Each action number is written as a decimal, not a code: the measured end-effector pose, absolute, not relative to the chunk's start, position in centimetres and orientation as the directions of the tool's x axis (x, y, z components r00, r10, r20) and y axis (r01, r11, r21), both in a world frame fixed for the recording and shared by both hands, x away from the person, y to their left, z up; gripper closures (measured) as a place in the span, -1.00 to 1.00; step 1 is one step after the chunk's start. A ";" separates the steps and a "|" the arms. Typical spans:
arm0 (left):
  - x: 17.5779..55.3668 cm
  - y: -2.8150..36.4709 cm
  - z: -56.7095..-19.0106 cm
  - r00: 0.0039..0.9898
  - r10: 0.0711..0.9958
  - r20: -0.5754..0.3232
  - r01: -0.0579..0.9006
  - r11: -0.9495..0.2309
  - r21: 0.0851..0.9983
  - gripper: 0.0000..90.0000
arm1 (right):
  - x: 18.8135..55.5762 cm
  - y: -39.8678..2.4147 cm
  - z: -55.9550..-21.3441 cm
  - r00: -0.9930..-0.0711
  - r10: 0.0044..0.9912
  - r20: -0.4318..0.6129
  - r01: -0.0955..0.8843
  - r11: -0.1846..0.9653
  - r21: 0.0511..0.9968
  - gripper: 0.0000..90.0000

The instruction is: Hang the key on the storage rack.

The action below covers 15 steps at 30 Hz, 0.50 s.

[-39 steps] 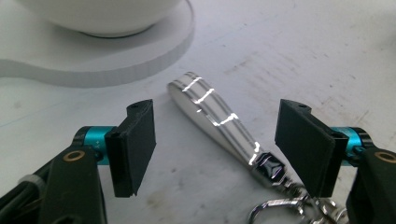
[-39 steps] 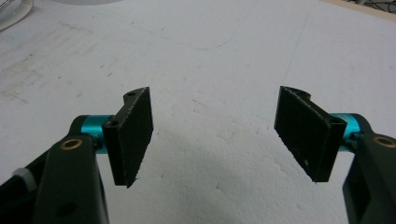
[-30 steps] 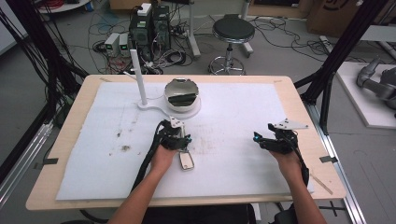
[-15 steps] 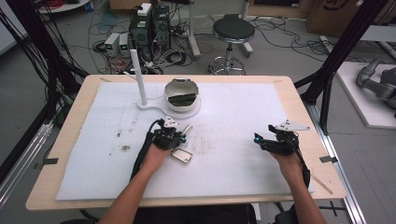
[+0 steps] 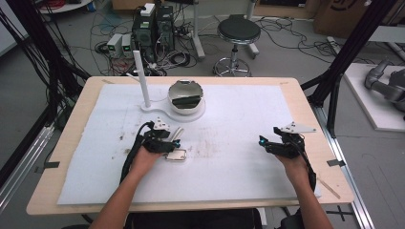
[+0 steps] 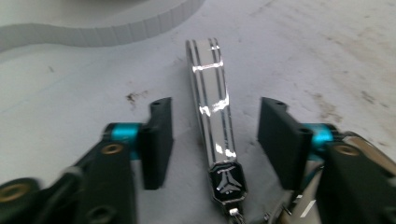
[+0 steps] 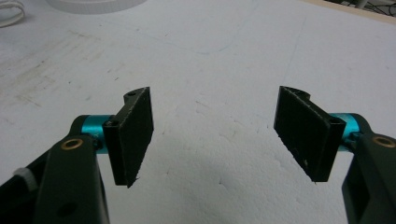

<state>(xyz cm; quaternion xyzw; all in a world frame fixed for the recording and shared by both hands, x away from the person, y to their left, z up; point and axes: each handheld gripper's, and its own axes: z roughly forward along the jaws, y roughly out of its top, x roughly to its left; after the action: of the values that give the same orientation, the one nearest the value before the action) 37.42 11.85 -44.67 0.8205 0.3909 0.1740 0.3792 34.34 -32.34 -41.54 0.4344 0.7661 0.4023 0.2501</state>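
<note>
Since a second ago the left tongs (image 6: 215,140) have slid toward the desk's left edge and just reopened, released, straddling the chrome strap (image 6: 212,112) mid-desk. Closing squarely across its narrow sides should grip best. Right tongs (image 7: 215,140) gape empty.

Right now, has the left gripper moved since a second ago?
Yes: the left gripper has shifted left, toward the white post's line. Its jaws have just been opening, with the metal strap loose between them.

Left claw (image 6: 214,135) just opened; chrome strap (image 6: 212,112) between jaws, untouched.
</note>
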 end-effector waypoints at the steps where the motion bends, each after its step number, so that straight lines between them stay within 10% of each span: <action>1: 37.5 11.7 -44.8 0.635 0.773 -0.010 0.504 -0.404 0.763 -0.11 | 34.3 -32.3 -41.5 -0.495 0.868 -0.028 0.466 0.293 0.835 -0.36; 5: 37.7 11.6 -44.9 0.627 0.779 -0.010 0.509 -0.400 0.762 -0.24 | 34.4 -32.2 -41.4 -0.496 0.868 -0.025 0.461 0.288 0.840 -0.36; 11: 37.4 11.2 -44.8 0.663 0.748 0.014 0.472 -0.432 0.768 0.57 | 34.5 -32.0 -41.5 -0.497 0.867 -0.018 0.465 0.284 0.838 -0.36; 15: 37.6 11.4 -44.8 0.661 0.751 -0.015 0.490 -0.415 0.766 0.66 | 34.6 -32.0 -41.4 -0.499 0.867 -0.017 0.461 0.281 0.842 -0.36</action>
<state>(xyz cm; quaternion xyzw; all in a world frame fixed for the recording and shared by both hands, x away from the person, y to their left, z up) 37.58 11.36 -44.79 0.8243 0.3762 0.1678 0.3883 34.56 -31.98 -41.40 0.4357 0.7616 0.4117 0.2464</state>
